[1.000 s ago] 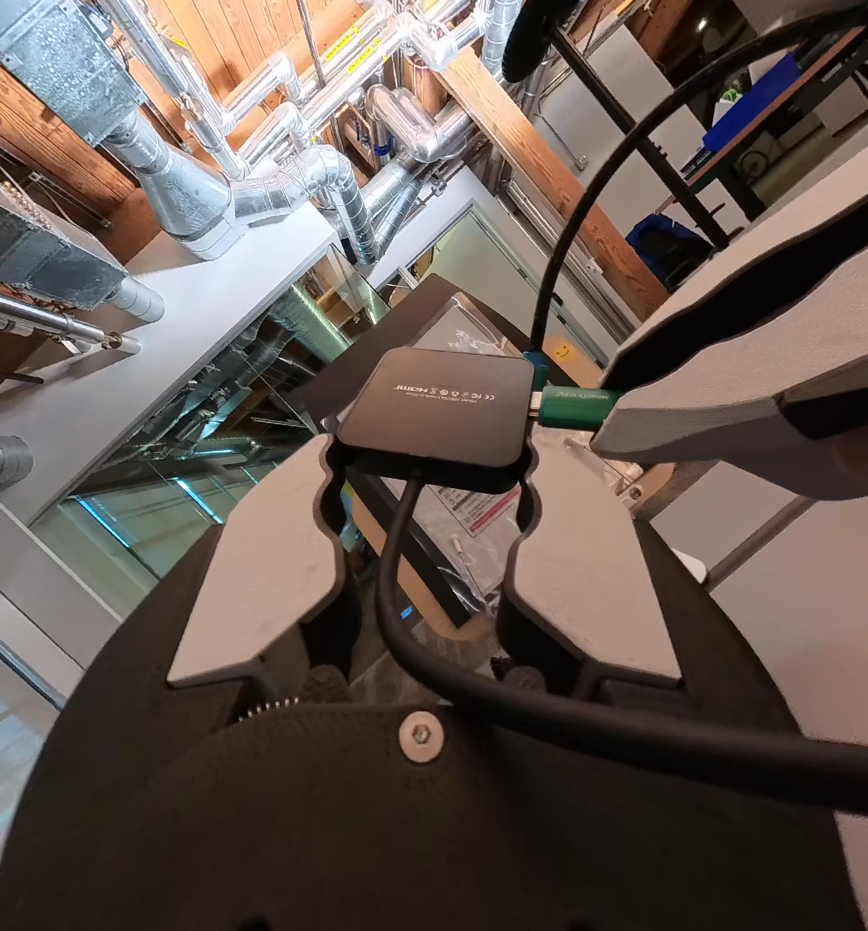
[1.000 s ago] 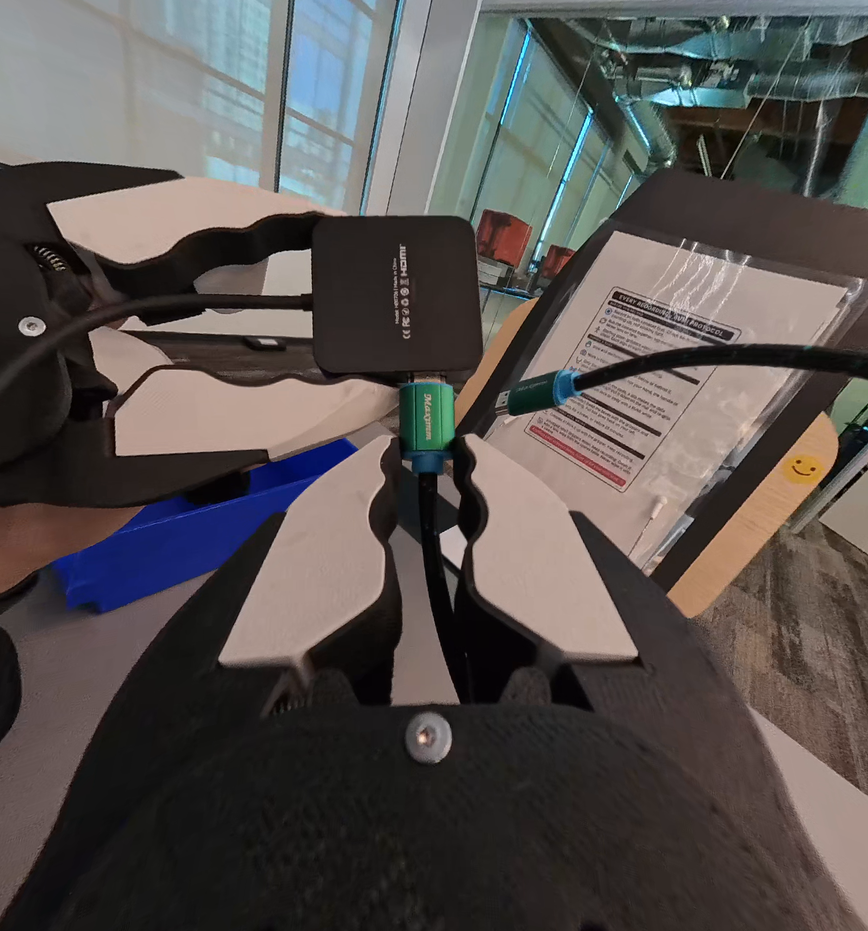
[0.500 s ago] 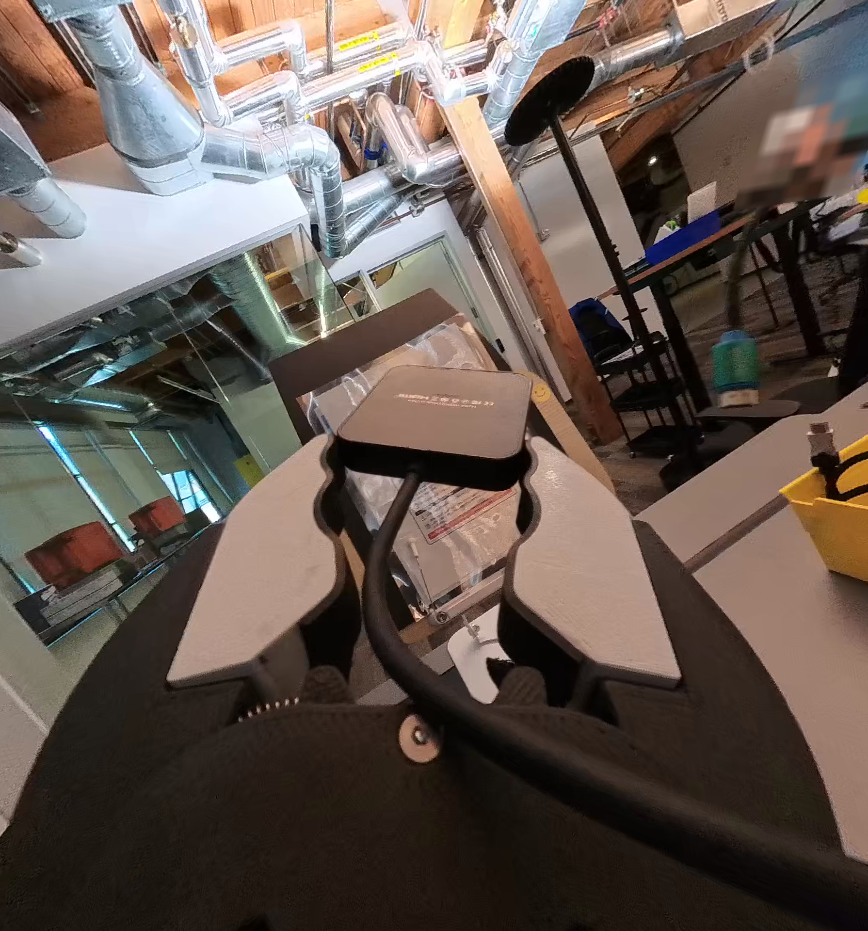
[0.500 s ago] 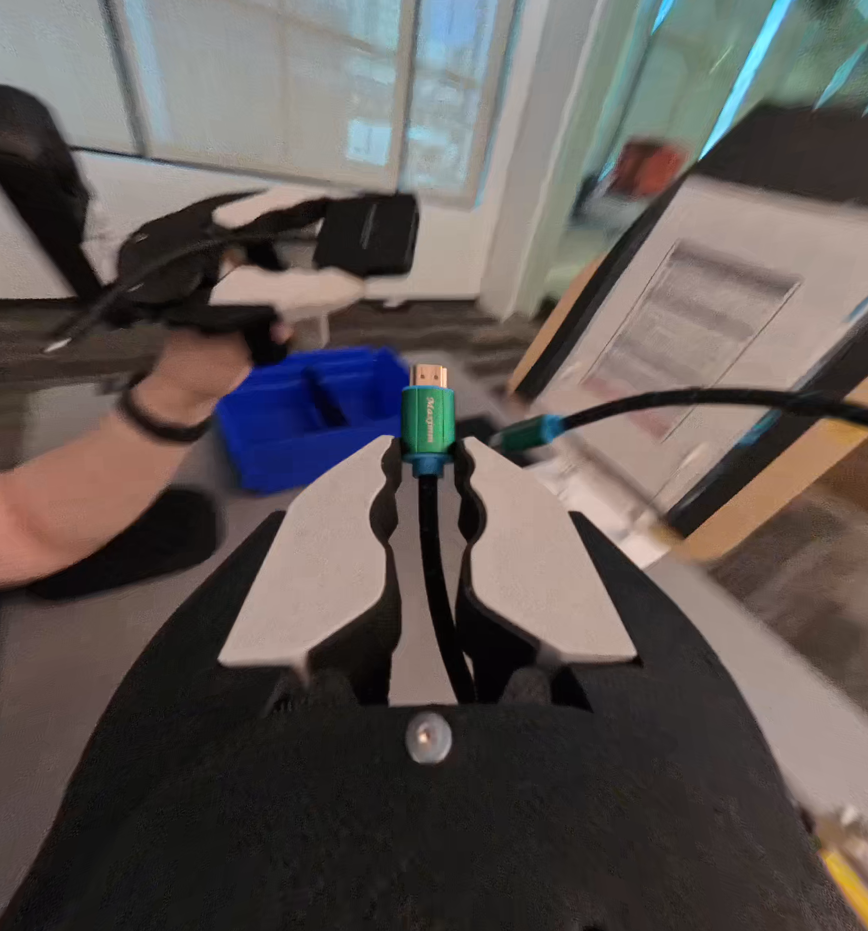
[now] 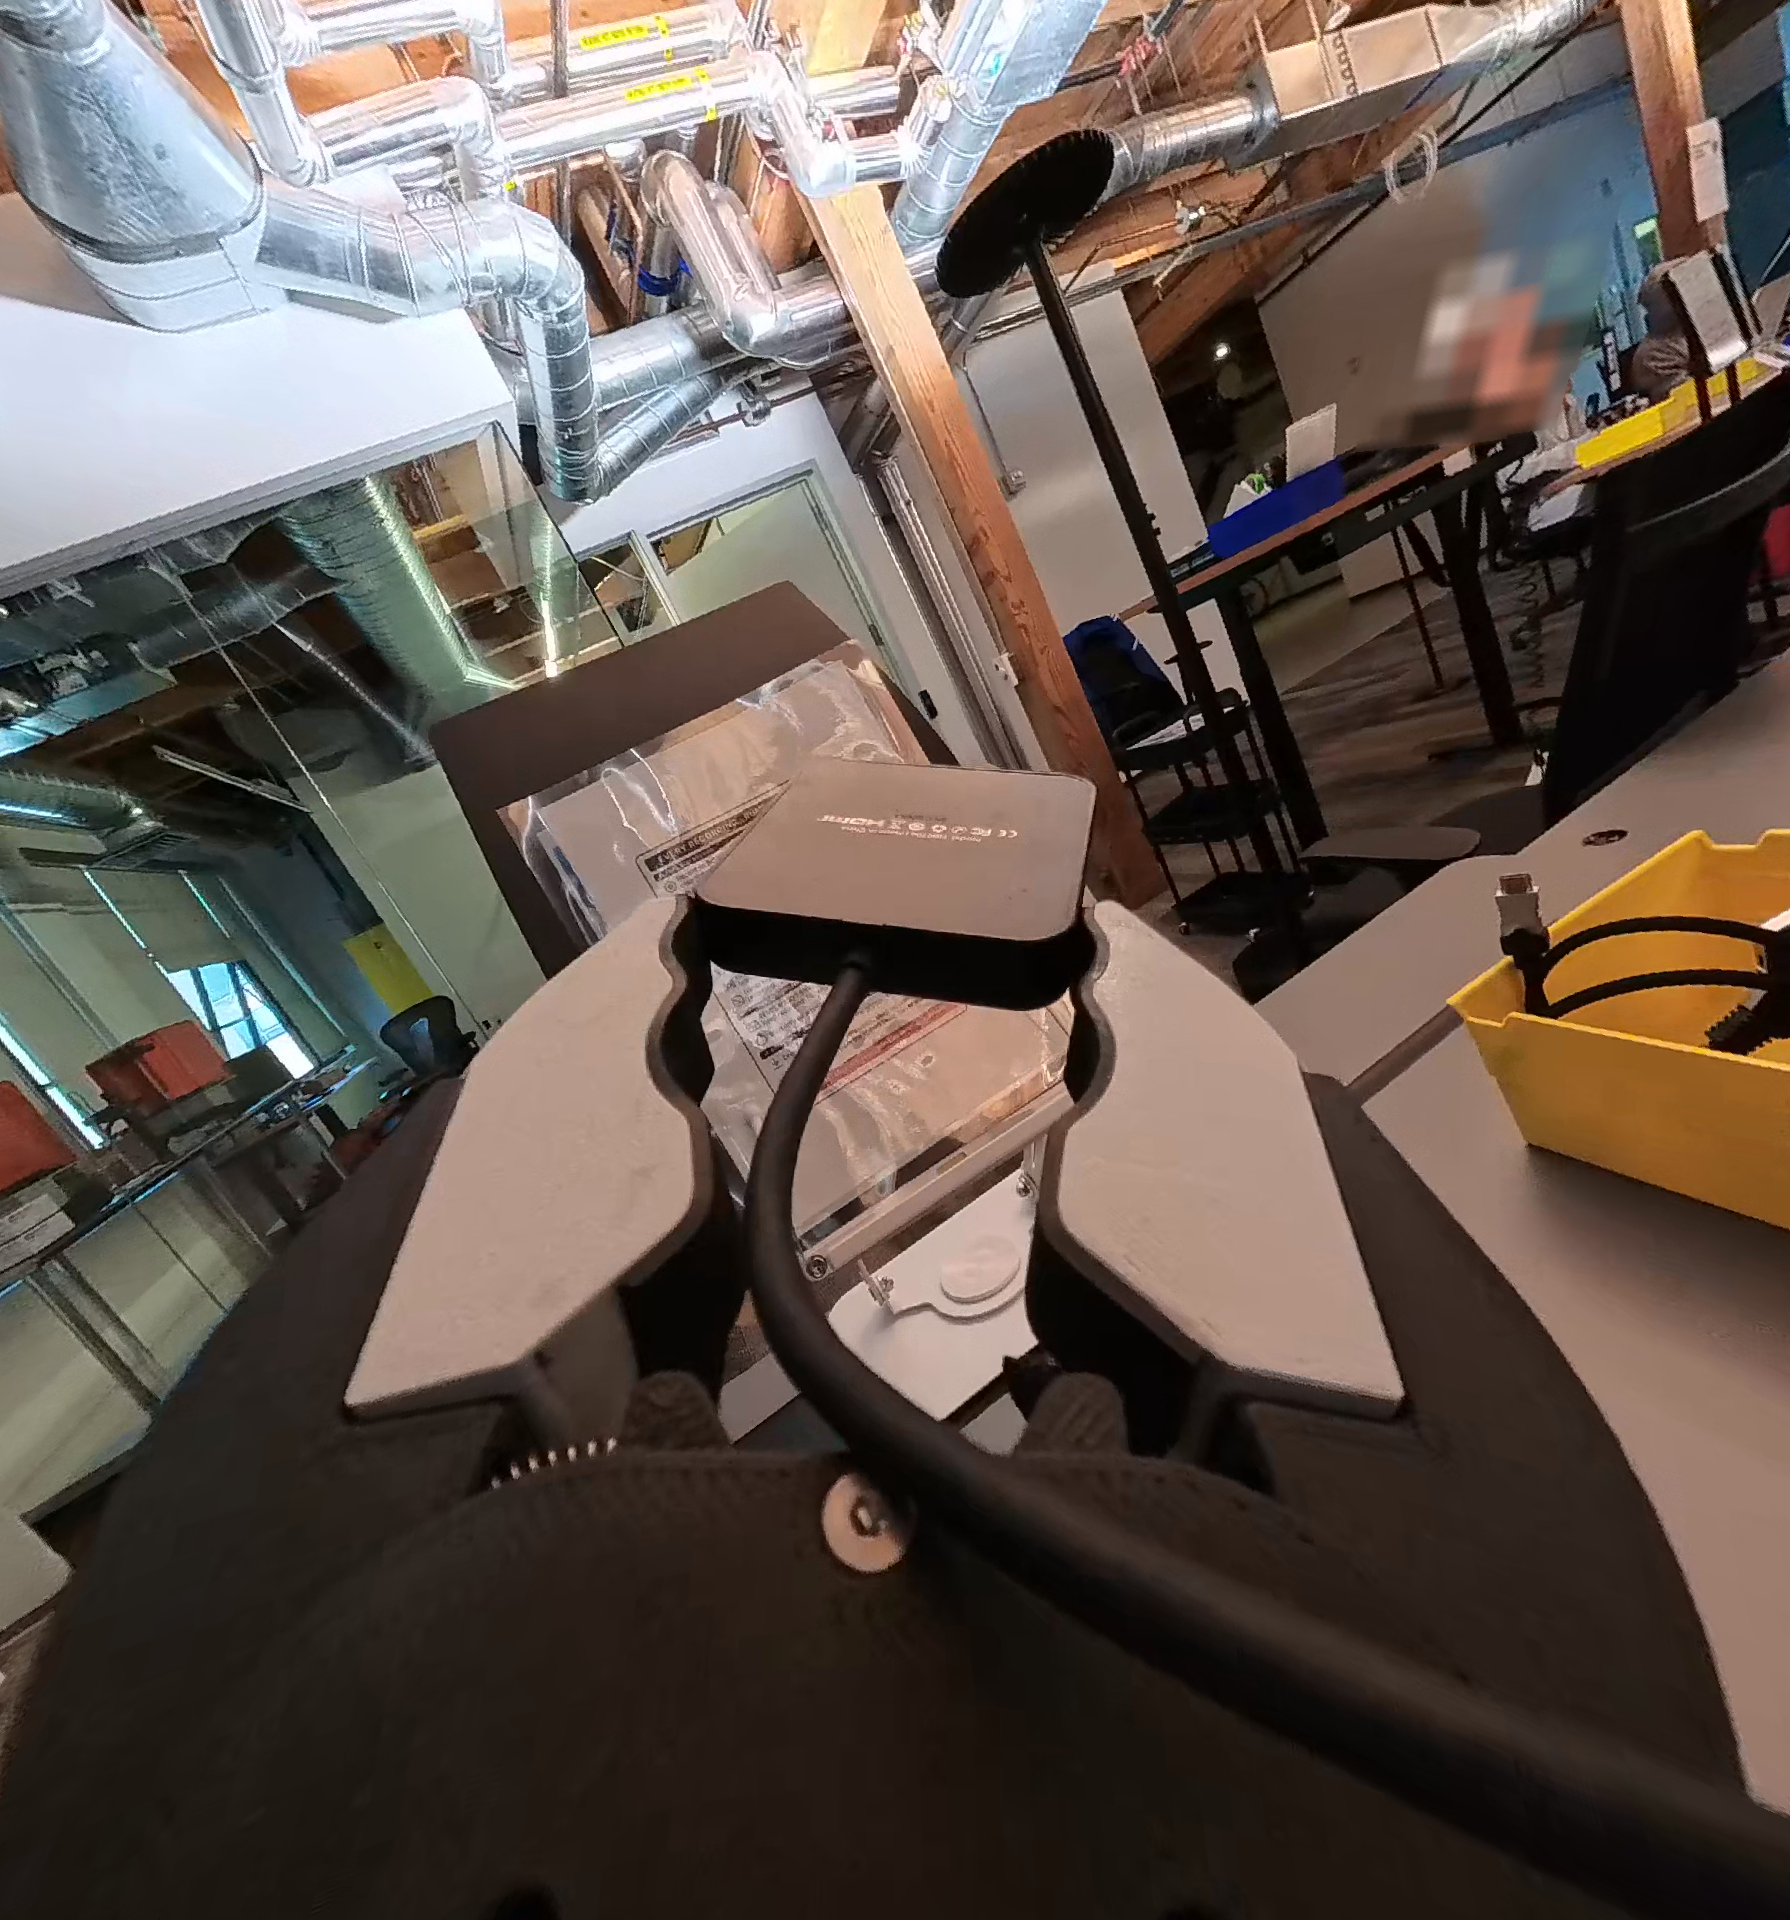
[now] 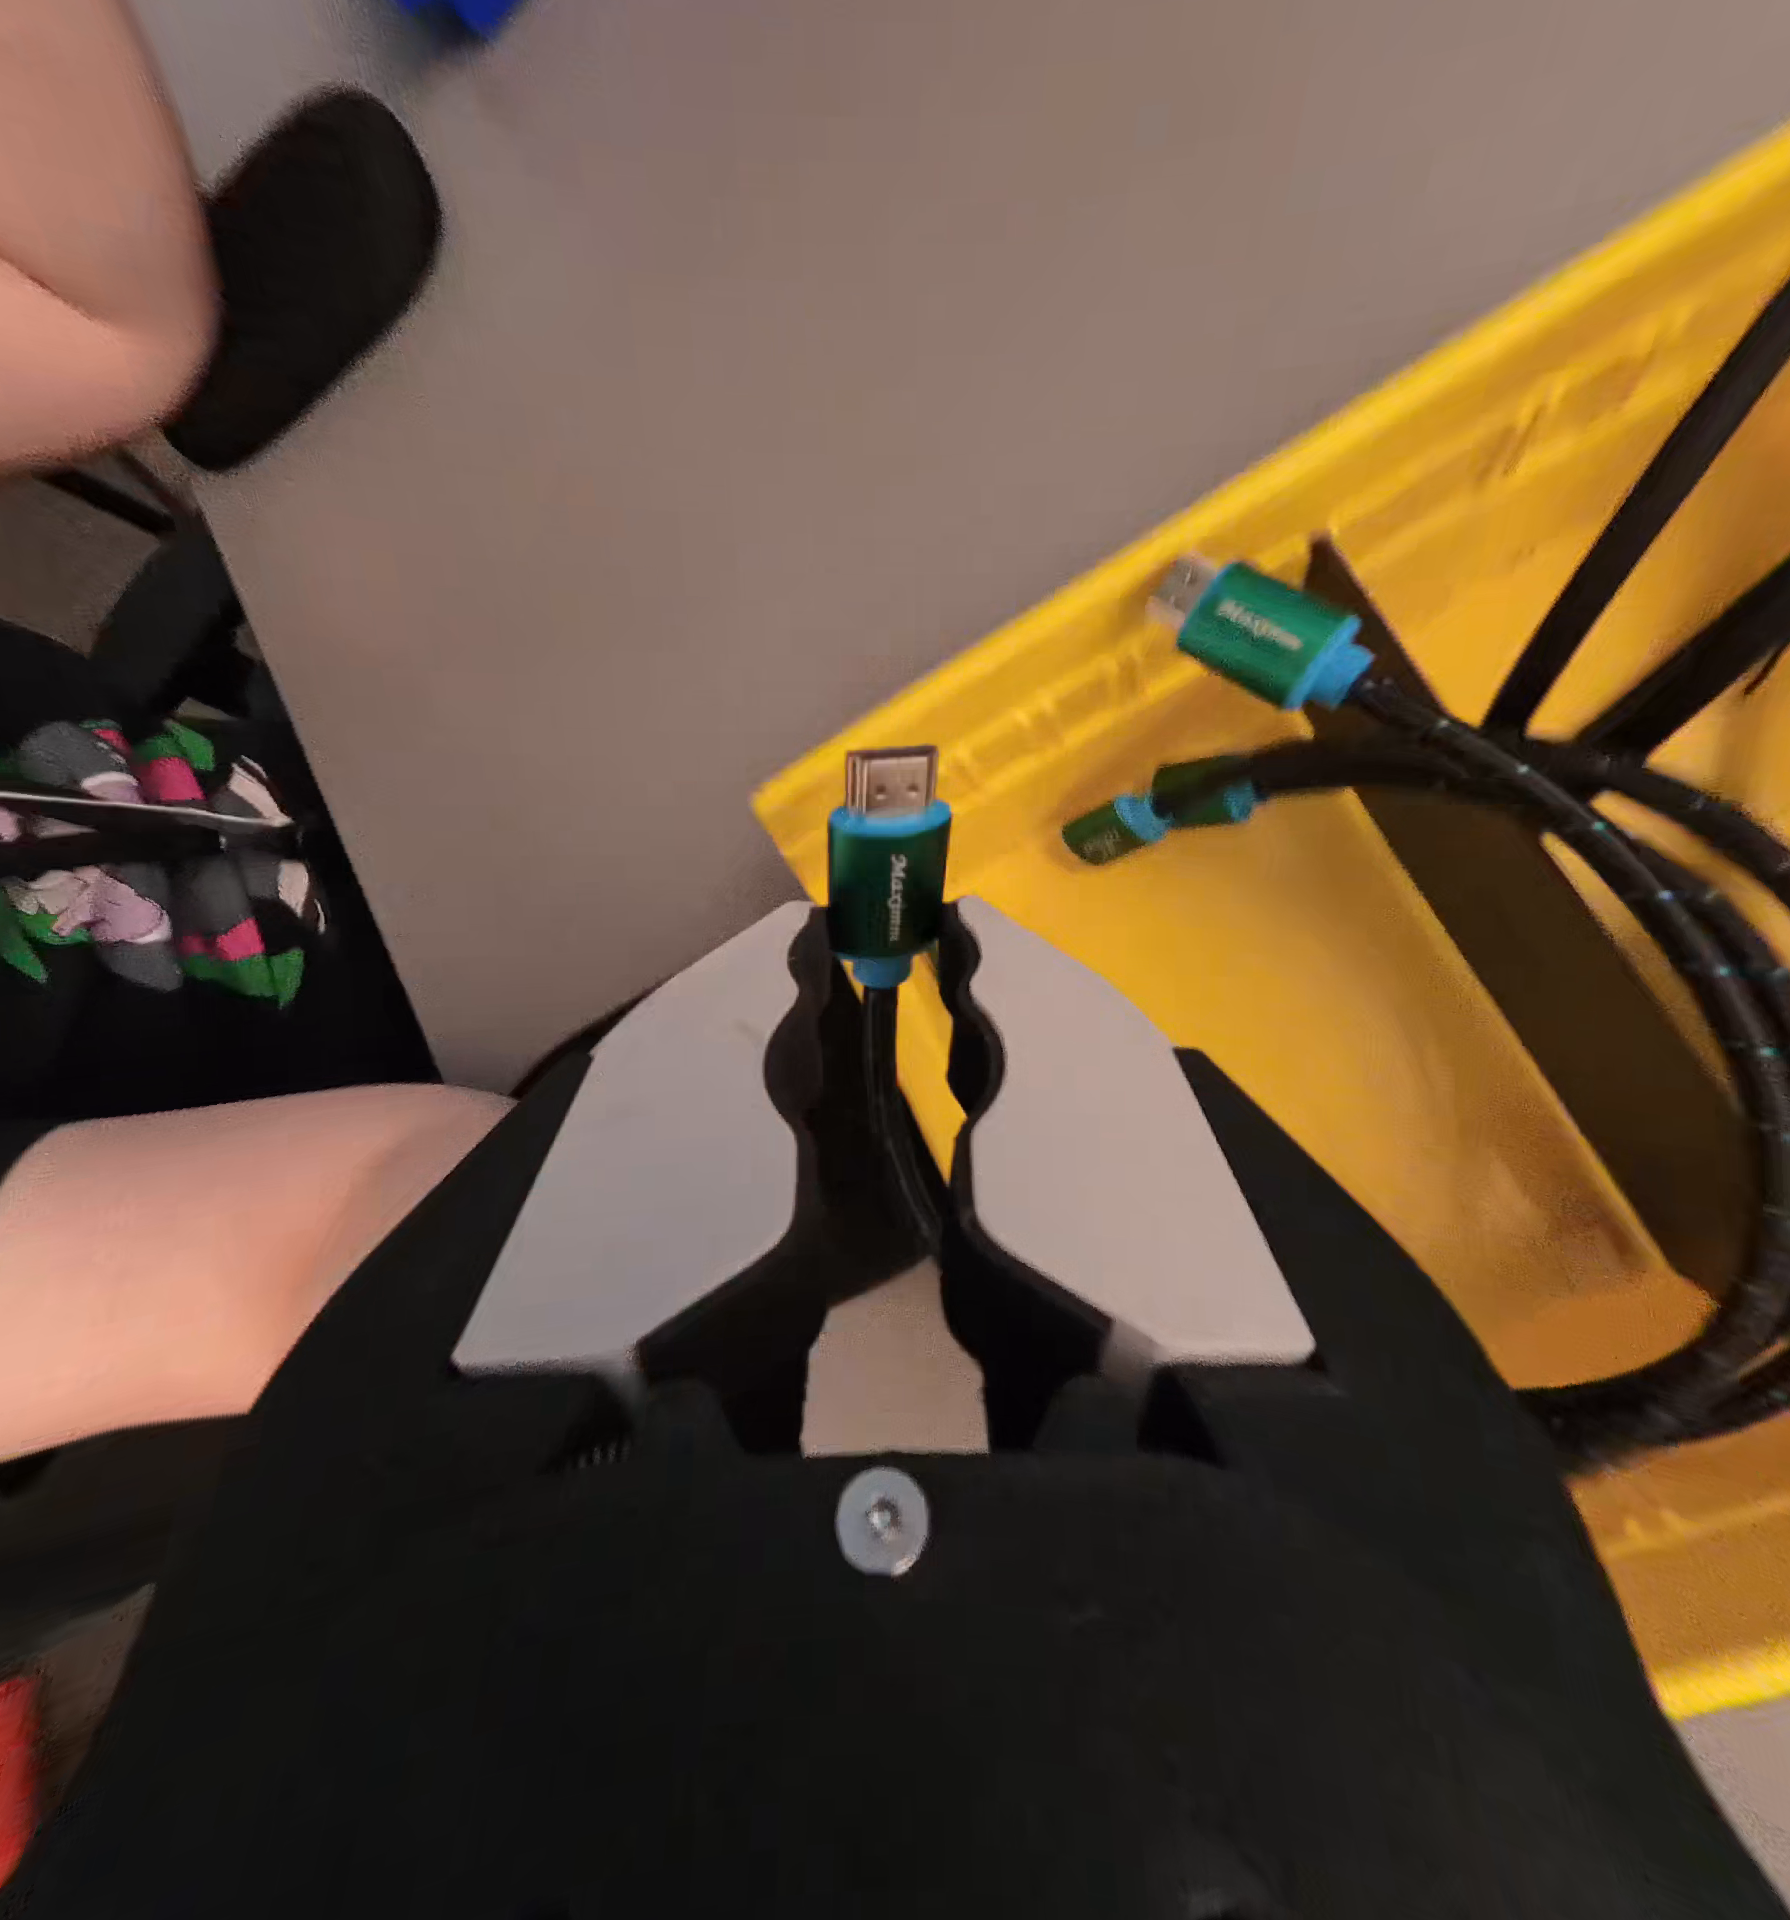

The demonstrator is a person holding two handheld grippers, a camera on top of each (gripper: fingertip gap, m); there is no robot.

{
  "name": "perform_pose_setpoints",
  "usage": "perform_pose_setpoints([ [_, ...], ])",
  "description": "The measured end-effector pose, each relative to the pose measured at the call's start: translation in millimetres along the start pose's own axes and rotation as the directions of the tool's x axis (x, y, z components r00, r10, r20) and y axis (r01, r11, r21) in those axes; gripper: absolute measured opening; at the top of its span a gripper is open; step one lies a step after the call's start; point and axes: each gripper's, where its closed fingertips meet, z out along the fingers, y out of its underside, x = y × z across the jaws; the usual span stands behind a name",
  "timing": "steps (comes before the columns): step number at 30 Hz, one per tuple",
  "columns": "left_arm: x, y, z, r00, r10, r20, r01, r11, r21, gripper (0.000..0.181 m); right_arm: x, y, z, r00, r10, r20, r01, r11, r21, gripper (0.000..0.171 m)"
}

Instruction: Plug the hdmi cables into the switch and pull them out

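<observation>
One grey table (image 6: 725,343) carries one yellow bin (image 6: 1234,997) just right of the right hand-held gripper (image 6: 886,930); in it lie coiled black cables with two loose green plugs (image 6: 1260,634). One black switch (image 5: 922,862), tilted and raised off the table, is clamped at the tips of the left hand-held gripper (image 5: 886,940), its lead trailing back between the fingers. The right hand-held gripper is closed on a third green HDMI plug (image 6: 886,883), metal tip bare, pointing forward.
</observation>
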Motion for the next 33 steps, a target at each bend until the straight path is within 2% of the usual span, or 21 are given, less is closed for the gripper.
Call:
perform_pose_setpoints([
  [3, 2.3, 0.6, 0.6, 1.000, 0.014, 0.001, -0.014, 1.000, -0.005, 0.066, 21.3, 12.8, 19.2, 0.989, 0.133, 0.058, -0.128, 0.989, -0.071, 0.022],
  [5, 2.6, 0.6, 0.5, 1.000, 0.019, 0.002, -0.019, 1.000, -0.008, 0.066, 29.0, 15.4, 26.5, 0.983, 0.162, 0.084, -0.154, 0.984, -0.093, 0.022],
  [9, 1.6, -1.8, -0.9, 1.000, 0.013, 0.003, -0.013, 1.000, 0.001, 0.066, 55.4, 14.2, 25.4, 0.992, 0.111, -0.058, -0.116, 0.989, -0.090, 0.022],
  [12, 1.2, -3.5, -2.0, 1.000, 0.010, 0.004, -0.010, 1.000, 0.008, 0.066, 56.5, 7.8, 23.8, 0.988, -0.072, -0.138, 0.055, 0.991, -0.122, 0.022],
  [14, 1.3, -4.7, -2.8, 1.000, 0.011, 0.005, -0.012, 1.000, 0.012, 0.066, 56.2, -5.8, 19.6, 0.951, -0.228, -0.211, 0.208, 0.972, -0.112, 0.022],
  [16, 1.0, -5.8, -3.6, 1.000, 0.013, 0.007, -0.013, 1.000, 0.014, 0.066, 49.5, -12.3, 22.3, 0.931, -0.305, -0.199, 0.291, 0.952, -0.100, 0.022],
  [17, 0.8, -6.1, -3.9, 1.000, 0.012, 0.007, -0.012, 1.000, 0.015, 0.066, 49.6, -8.7, 26.1, 0.945, -0.276, -0.175, 0.261, 0.960, -0.104, 0.022],
  [19, 0.9, -6.5, -4.3, 1.000, 0.006, 0.004, -0.006, 1.000, 0.017, 0.066, 51.0, 8.7, 36.3, 0.991, -0.102, -0.083, 0.089, 0.985, -0.150, 0.021],
  [21, 0.6, -6.0, -4.3, 1.000, 0.004, 0.004, -0.004, 1.000, 0.013, 0.066, 50.1, 19.3, 44.6, 1.000, 0.028, -0.004, -0.029, 0.985, -0.168, 0.021],
  [26, 1.6, -5.6, -4.0, 1.000, -0.001, -0.005, 0.001, 1.000, 0.012, 0.066, 41.6, 1.6, 35.4, 0.990, 0.112, 0.083, -0.109, 0.993, -0.045, 0.025],
  [28, 4.4, -5.1, -3.2, 1.000, -0.008, -0.021, 0.008, 1.000, 0.011, 0.066, 35.3, -15.2, 21.1, 0.997, 0.054, 0.055, -0.057, 0.997, 0.046, 0.031],
  [30, 11.2, -3.5, -1.4, 0.998, -0.017, -0.060, 0.017, 1.000, 0.006, 0.066, 31.6, -32.7, 5.3, 0.998, -0.046, -0.053, 0.052, 0.992, 0.113, 0.032],
  [32, 25.4, -0.9, 1.4, 0.989, -0.039, -0.144, 0.039, 0.999, -0.003, 0.066, 26.8, -64.2, -8.7, 0.947, -0.224, -0.232, 0.265, 0.950, 0.167, 0.034],
  [33, 35.0, 0.3, 2.6, 0.977, -0.066, -0.202, 0.066, 0.998, -0.010, 0.066, 21.0, -86.2, -14.4, 0.890, -0.316, -0.329, 0.386, 0.905, 0.177, 0.038],
])
